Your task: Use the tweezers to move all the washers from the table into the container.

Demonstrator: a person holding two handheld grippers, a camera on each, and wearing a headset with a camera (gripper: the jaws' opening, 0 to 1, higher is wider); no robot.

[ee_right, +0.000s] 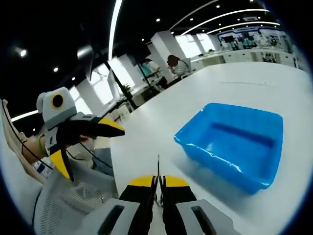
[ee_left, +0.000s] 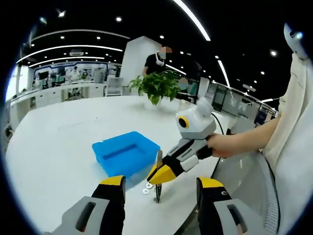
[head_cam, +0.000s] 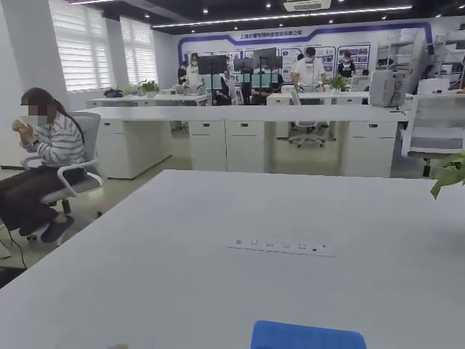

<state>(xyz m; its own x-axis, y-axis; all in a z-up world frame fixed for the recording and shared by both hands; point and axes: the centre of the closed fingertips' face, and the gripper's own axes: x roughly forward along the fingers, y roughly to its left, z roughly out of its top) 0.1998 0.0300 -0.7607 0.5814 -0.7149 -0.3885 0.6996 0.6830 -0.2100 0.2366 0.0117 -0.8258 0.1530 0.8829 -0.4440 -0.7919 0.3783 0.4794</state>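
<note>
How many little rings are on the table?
2. Both washers lie side by side on the table, near the blue container, beside the tweezers. Others may hide behind the right gripper.

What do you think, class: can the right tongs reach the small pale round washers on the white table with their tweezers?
Probably yes. The right tongs are shut on the thin metal tweezers, whose tips point down close beside the small pale round washers on the white table, with nothing between.
</note>
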